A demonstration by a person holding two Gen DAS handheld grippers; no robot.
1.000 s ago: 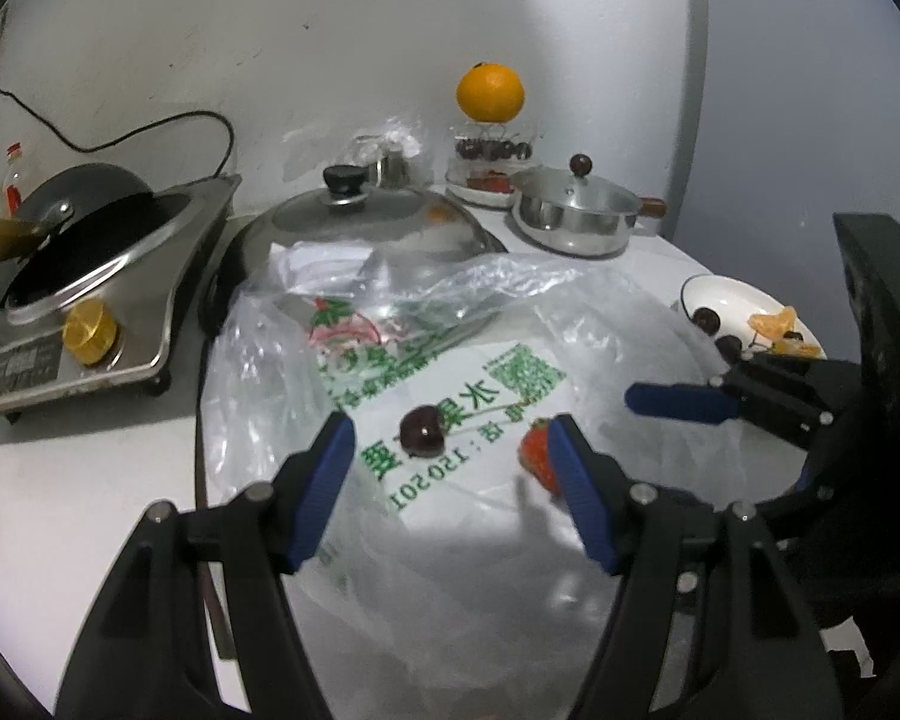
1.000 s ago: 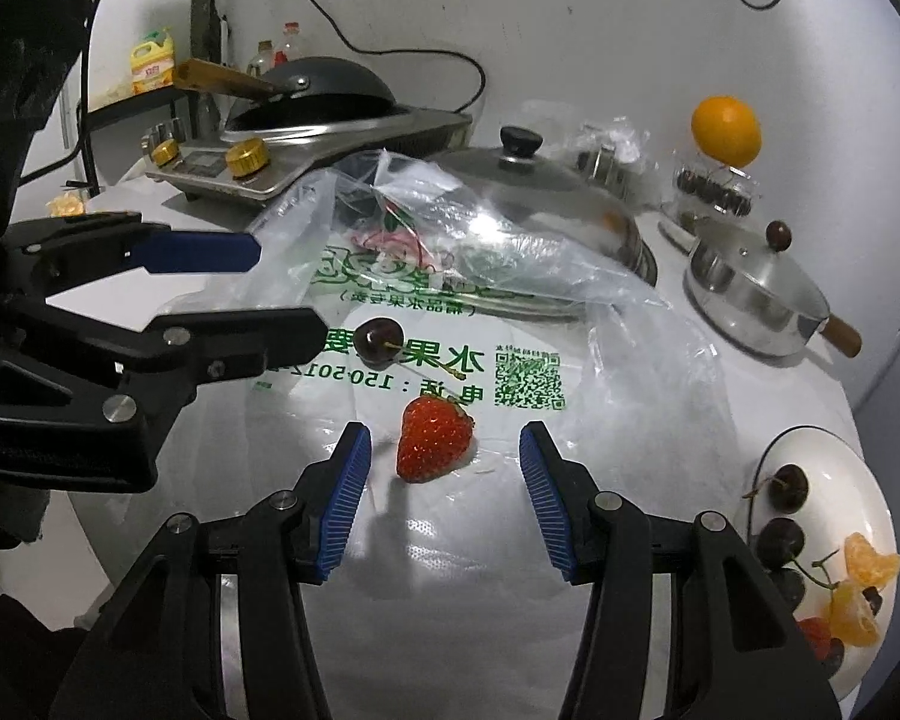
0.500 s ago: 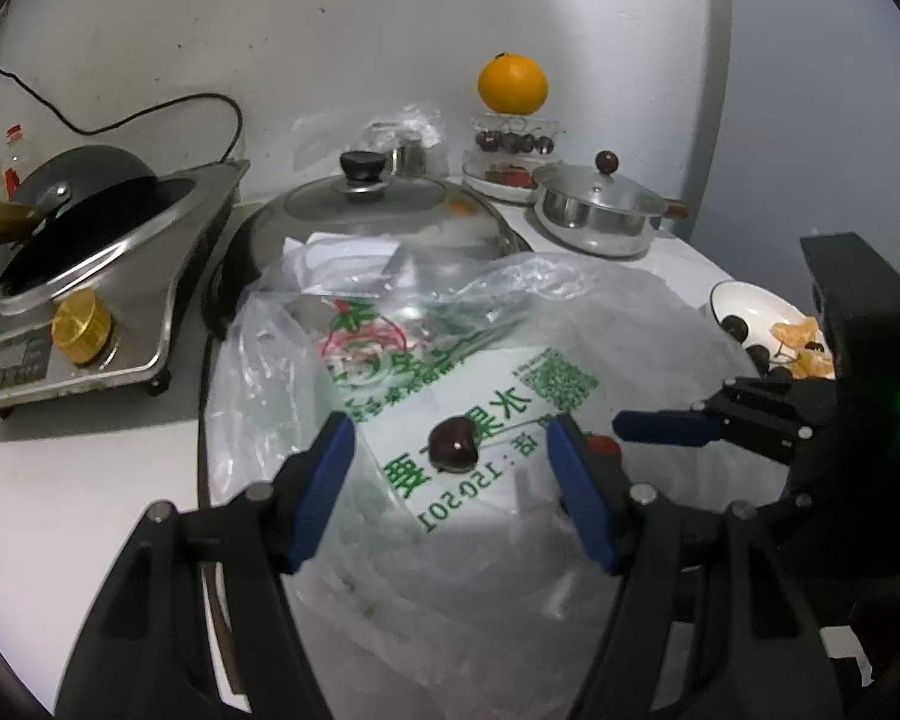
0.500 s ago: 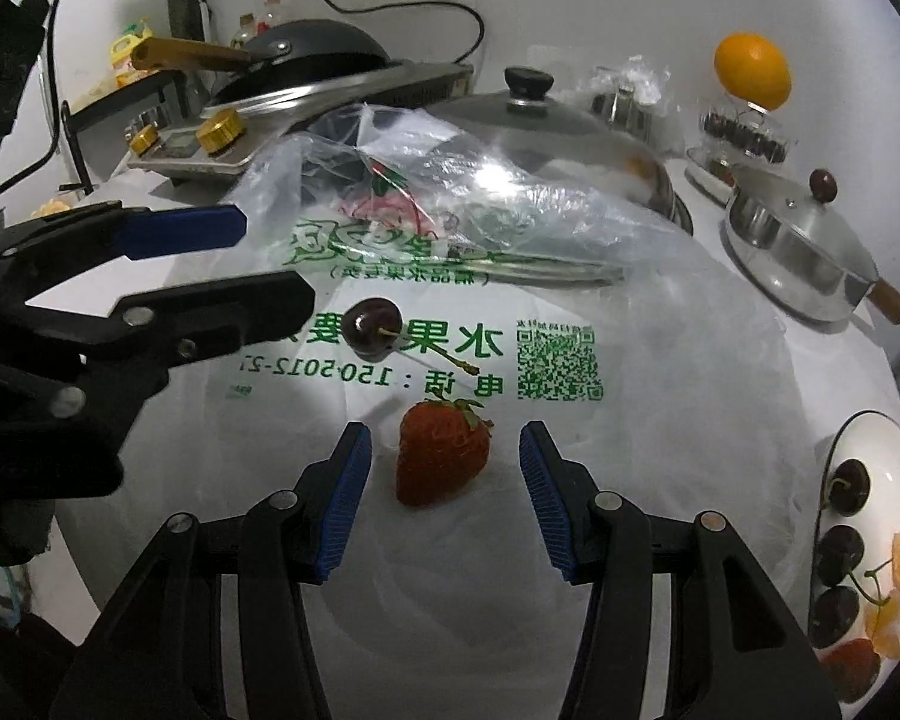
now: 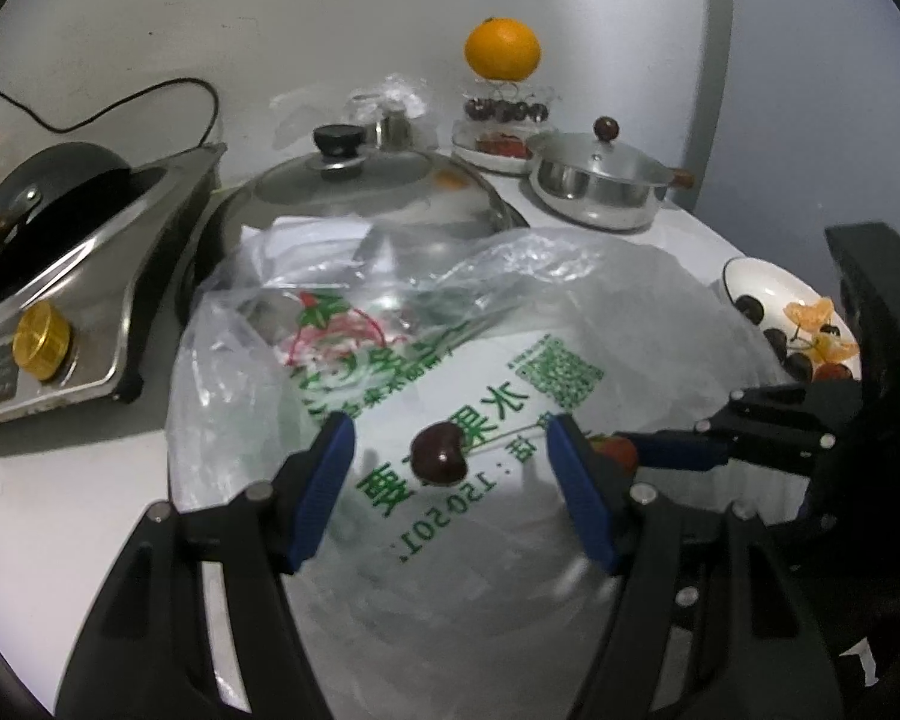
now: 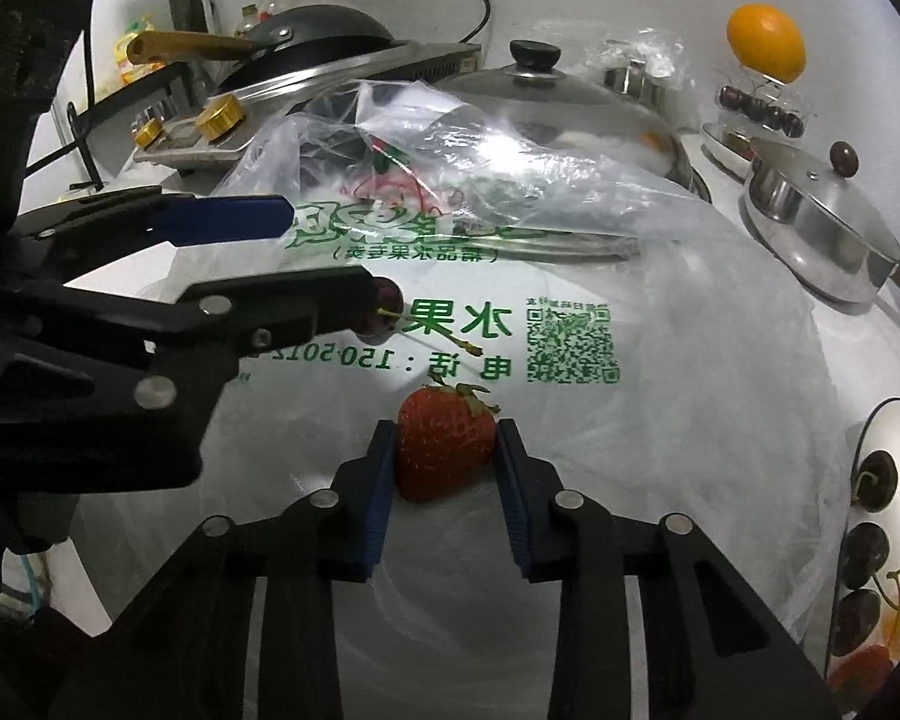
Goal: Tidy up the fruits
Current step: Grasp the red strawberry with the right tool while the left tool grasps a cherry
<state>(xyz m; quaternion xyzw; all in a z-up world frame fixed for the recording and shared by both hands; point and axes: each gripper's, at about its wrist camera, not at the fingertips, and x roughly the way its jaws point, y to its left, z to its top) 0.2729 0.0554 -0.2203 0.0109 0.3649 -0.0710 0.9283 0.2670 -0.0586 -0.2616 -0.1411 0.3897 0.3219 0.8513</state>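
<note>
Strawberry (image 6: 444,453): on the printed plastic bag (image 6: 570,324), just this side of the QR code.
Right gripper (image 6: 445,471): jaws just closed in, now pinching the strawberry; earlier they stood wide of it.
Left gripper (image 5: 447,468): spread around the cherry (image 5: 438,455), pads clear.
Risk: soft berry may bruise; slick bag could lift with it.
Change: cherry now nearer the left gripper.

Strawberry (image 6: 444,450), cherry (image 5: 438,454) on plastic bag (image 6: 660,312)
</note>
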